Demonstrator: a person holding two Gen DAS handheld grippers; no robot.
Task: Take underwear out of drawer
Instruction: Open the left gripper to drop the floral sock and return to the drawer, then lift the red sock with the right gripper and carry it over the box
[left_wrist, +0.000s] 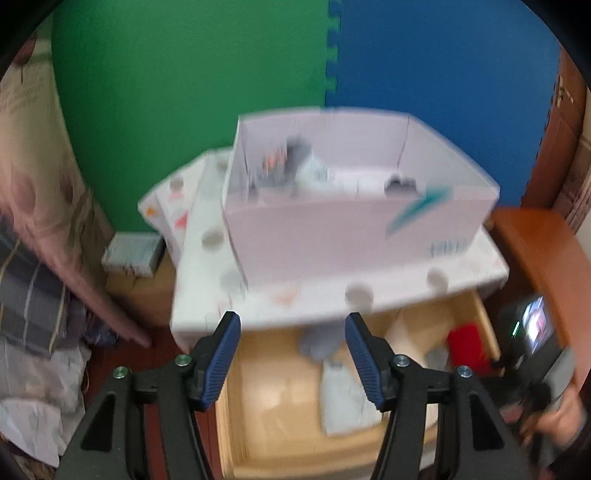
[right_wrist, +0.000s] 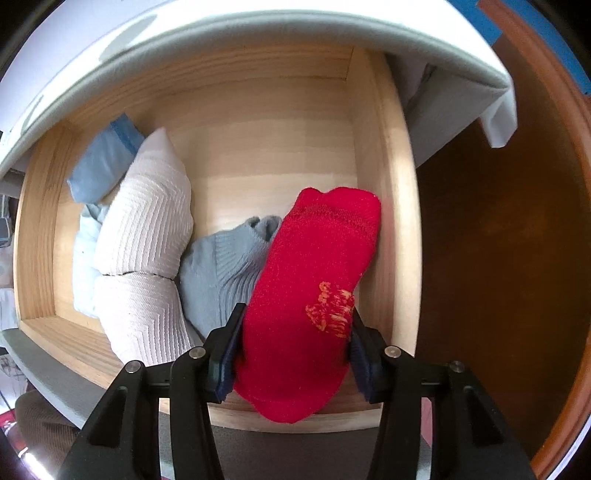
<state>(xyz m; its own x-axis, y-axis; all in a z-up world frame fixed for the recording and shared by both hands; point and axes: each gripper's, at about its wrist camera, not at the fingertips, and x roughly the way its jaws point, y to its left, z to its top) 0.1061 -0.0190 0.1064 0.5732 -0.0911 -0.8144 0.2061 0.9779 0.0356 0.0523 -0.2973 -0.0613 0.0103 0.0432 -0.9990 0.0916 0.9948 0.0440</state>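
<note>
the right gripper (right_wrist: 295, 350) pinches a red knitted sock-like garment (right_wrist: 314, 288) by the right wall of the open pale wooden drawer (right_wrist: 384, 206); judged risk: the soft knit could slip loose or snag that wall on lifting; the drawer also holds a grey ribbed piece (right_wrist: 221, 273), a white textured roll (right_wrist: 147, 229) and a blue folded cloth (right_wrist: 103, 166) at its back left corner; the left gripper (left_wrist: 291, 354) hangs spread and empty before the white cardboard box (left_wrist: 332, 229), which holds blurred clothes.

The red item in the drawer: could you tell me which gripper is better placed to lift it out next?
Right. The right gripper already has the red item between its pads inside the drawer. The left gripper is open and empty, up near the white box.
</note>
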